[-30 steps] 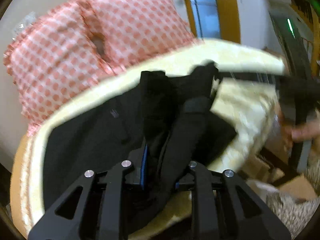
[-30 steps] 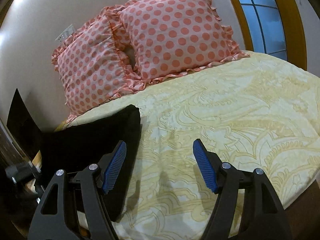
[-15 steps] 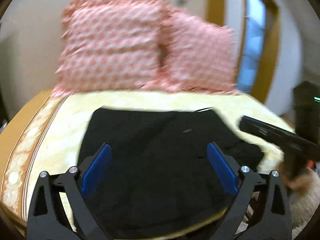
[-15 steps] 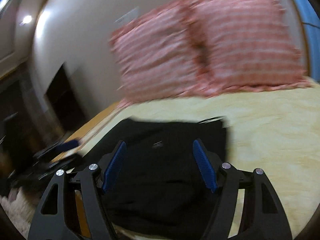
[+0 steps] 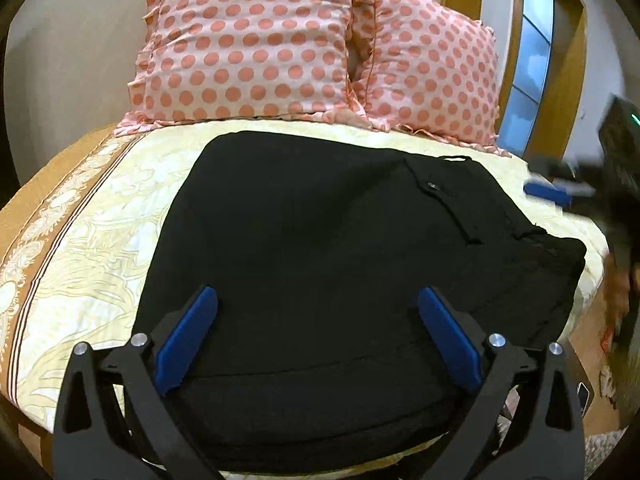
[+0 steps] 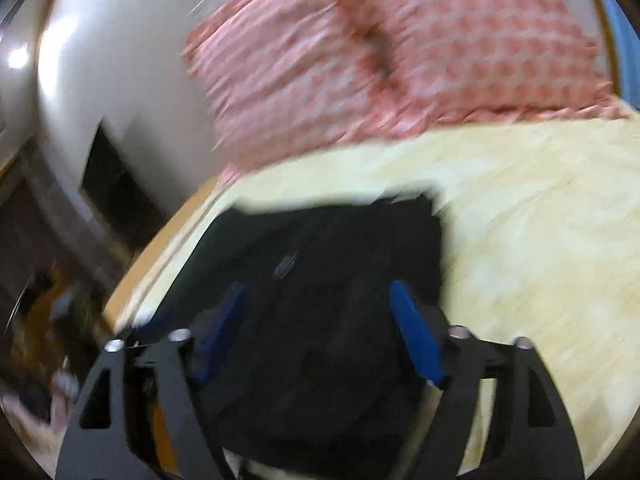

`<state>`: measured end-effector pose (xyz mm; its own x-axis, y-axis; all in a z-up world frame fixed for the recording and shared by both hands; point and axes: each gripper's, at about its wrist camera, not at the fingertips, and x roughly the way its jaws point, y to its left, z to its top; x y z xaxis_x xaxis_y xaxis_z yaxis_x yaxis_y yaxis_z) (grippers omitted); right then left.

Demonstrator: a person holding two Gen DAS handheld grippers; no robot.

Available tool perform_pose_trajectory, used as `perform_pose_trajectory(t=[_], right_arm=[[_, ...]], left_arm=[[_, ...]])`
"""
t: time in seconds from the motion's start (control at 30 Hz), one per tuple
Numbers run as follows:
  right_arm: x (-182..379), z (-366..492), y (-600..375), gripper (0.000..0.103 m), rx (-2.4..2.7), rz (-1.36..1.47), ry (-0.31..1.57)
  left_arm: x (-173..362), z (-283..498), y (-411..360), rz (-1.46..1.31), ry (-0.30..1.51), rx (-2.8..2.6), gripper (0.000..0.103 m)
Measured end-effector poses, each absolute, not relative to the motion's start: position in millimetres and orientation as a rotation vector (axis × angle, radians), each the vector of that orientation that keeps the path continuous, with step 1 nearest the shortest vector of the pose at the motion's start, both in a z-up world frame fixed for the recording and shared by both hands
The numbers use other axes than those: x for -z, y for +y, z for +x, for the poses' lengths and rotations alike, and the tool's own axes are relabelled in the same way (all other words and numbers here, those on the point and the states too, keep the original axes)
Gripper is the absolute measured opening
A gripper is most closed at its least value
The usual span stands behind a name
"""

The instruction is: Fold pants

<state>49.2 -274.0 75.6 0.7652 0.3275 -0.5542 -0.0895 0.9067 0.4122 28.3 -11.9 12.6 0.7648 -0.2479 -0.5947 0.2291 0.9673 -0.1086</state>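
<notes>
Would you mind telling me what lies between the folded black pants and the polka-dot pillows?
Only bare yellow bedspread separates the black pants from the polka-dot pillows; the left wrist view shows it clearly.

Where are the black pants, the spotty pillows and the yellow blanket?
pants (image 5: 320,240), left wrist view, middle of the flat black cloth.
pillows (image 5: 248,40), left wrist view, front of the left pillow.
blanket (image 5: 100,240), left wrist view, bare patch left of the pants.

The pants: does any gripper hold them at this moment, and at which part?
Nothing is held. The left gripper and the right gripper are both open above the folded black pants on the bed.
</notes>
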Motion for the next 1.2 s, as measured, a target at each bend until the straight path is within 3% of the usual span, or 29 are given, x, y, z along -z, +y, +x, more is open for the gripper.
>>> perform_pose_trajectory(t=[0.33,0.47,0.57,0.73,0.8,0.87,0.97,1.07,1.17,1.2], right_arm=[[-35.4,126.6,-306.0,0.076,-0.201,0.445,0.879],[-35.7,131.1,-302.4,0.066,-0.204,0.397,0.869],[-33.6,131.2,-297.5,0.046,-0.248,0.38,0.859],[-32.4,135.7,-298.5,0.042,-0.264,0.384,0.849],[-36.6,131.9,-296.0,0.025,-0.295,0.372,0.821],[-47.1,123.4,-288.7,0.019,-0.324,0.34,0.769],[-70.1,103.5,-273.3,0.018,-0.448,0.28,0.647],[-75.0,100.2,-263.8,0.018,-0.401,0.192,0.646],[-62.2,109.3,-273.5,0.018,-0.368,0.256,0.694],[-58.7,111.0,-277.4,0.018,-0.362,0.279,0.702]], left_arm=[[-9.7,24.9,-13.7,-0.022,0.607,0.272,0.101],[-8.6,24.0,-14.3,-0.019,0.598,0.276,0.101],[-8.1,23.5,-15.0,-0.018,0.591,0.276,0.101],[-11.4,25.0,-11.9,-0.032,0.606,0.295,0.101],[-21.9,29.4,-2.2,-0.096,0.634,0.337,0.101],[-36.4,34.4,14.0,-0.168,0.627,0.344,0.101],[-59.9,47.3,42.7,-0.23,0.588,0.294,0.101],[-70.6,78.2,68.2,-0.293,0.641,0.255,0.101],[-62.6,119.5,81.9,-0.354,0.785,0.271,0.096],[-59.3,128.5,83.1,-0.364,0.819,0.282,0.089]])
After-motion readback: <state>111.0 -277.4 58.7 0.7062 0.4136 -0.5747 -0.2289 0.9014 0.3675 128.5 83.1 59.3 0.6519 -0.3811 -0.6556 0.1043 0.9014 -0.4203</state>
